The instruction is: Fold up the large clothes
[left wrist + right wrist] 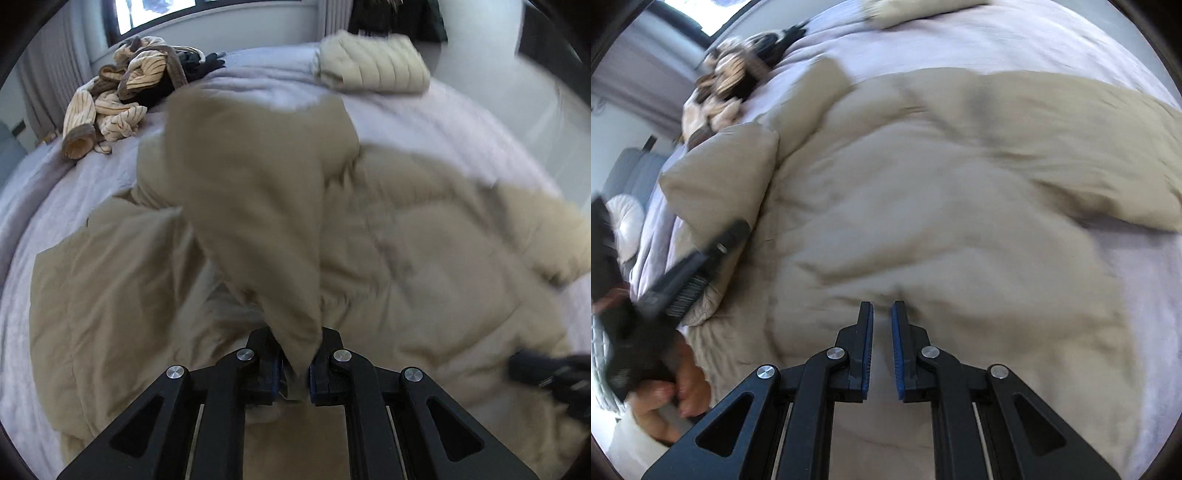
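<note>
A large beige puffer jacket (406, 240) lies spread over the bed, blurred by motion. My left gripper (295, 354) is shut on a part of it, and that stretch of cloth (251, 184) runs up and away from the jaws. In the right wrist view the jacket (942, 203) fills the middle. My right gripper (882, 306) hangs over it with its jaws almost together, only a thin slit between the blue pads (896, 332), and no cloth visibly pinched. The left gripper (701, 258) and the hand holding it (676, 387) show blurred at the left edge.
The bed has a pale lilac cover (424, 122). A heap of striped cream and dark clothes (122, 99) lies at the far left corner. A folded cream quilted garment (369, 62) sits at the far edge. A window (155, 11) is behind.
</note>
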Action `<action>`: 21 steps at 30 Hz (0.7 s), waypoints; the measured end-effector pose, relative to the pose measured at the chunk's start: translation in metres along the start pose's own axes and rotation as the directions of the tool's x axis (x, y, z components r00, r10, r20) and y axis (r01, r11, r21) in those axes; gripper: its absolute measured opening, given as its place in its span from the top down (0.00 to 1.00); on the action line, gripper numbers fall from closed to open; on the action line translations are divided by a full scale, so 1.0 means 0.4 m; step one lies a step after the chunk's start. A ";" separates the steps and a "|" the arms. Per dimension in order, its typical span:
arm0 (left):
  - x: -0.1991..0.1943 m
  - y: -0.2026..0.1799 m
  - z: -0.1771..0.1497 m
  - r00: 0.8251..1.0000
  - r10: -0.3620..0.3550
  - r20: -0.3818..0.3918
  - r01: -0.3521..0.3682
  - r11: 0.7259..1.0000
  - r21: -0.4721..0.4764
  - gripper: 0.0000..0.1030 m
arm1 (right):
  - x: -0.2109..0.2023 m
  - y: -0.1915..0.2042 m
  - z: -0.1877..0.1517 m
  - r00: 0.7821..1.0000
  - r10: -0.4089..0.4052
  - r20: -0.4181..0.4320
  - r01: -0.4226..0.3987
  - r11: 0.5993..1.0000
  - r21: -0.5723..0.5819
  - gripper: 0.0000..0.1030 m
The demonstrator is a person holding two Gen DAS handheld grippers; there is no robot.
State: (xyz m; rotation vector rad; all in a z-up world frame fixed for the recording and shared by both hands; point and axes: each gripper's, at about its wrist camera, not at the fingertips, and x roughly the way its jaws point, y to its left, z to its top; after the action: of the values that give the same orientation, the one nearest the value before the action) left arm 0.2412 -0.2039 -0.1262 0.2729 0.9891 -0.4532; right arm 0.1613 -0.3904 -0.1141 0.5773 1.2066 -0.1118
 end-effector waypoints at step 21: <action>-0.207 0.394 -0.121 0.955 0.289 0.068 -0.253 0.913 -0.320 0.00 | -0.015 0.049 0.056 0.963 0.264 0.057 -0.265 0.964 0.001 0.10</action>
State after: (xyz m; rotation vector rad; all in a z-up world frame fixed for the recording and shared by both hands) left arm 0.2431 -0.0256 -0.0786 0.0980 0.8786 -0.0553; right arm 0.1856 -0.3857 -0.0963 0.7330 1.0642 0.0931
